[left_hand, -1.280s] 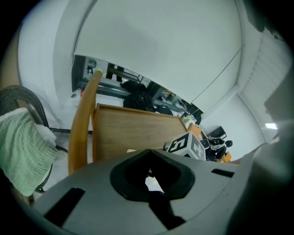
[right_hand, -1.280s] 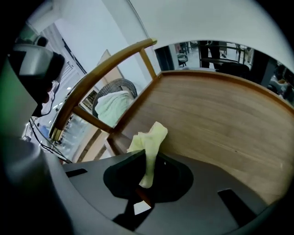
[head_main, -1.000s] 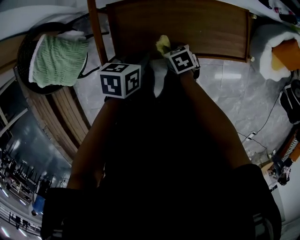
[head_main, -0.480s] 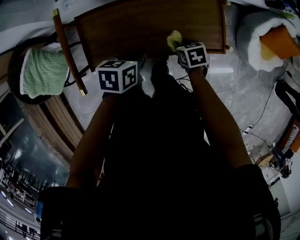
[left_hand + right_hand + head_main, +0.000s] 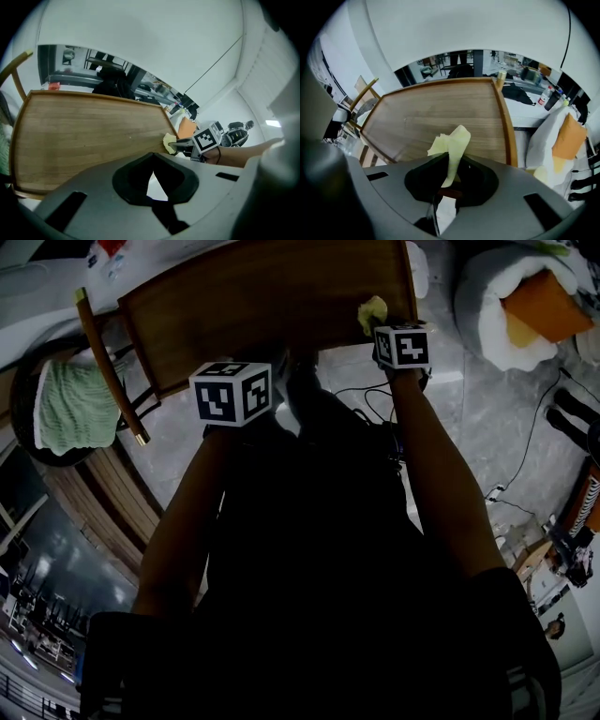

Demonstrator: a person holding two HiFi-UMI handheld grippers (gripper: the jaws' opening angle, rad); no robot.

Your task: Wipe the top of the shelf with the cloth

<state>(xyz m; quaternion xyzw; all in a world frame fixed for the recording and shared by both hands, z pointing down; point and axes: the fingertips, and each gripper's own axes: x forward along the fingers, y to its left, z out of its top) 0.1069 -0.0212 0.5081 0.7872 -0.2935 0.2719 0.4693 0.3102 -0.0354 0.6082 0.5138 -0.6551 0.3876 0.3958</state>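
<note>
Rightward travel noted: over the last second the right gripper [image 5: 377,327] has carried the cloth [image 5: 372,312] along the near edge of the shelf top [image 5: 272,306], from about mid-edge to close by the right-hand corner. The left gripper [image 5: 150,185] has kept its station at the near edge, left of centre

Shelf top: brown wood with straight lengthwise grain, smooth and flat, bounded by a raised, lighter wooden rim [image 5: 509,136] with rounded corners

Cloth: pale yellow, thin and soft, crumpled into an upright fold. The right gripper view shows the jaws closed tight on its lower end, the free end standing up past them over the wood just inside the rim

Left gripper: jaws drawn together, nothing between them

Containers: a dark round basket [image 5: 21,432] to the left of the shelf holds a green ribbed knitted cloth [image 5: 70,409]. A white padded wrap [image 5: 483,320] to the right holds an orange piece [image 5: 542,298]

Floor [image 5: 487,427]: grey marbled tile, glossy, with a thin dark cable [image 5: 534,427] across it
</note>
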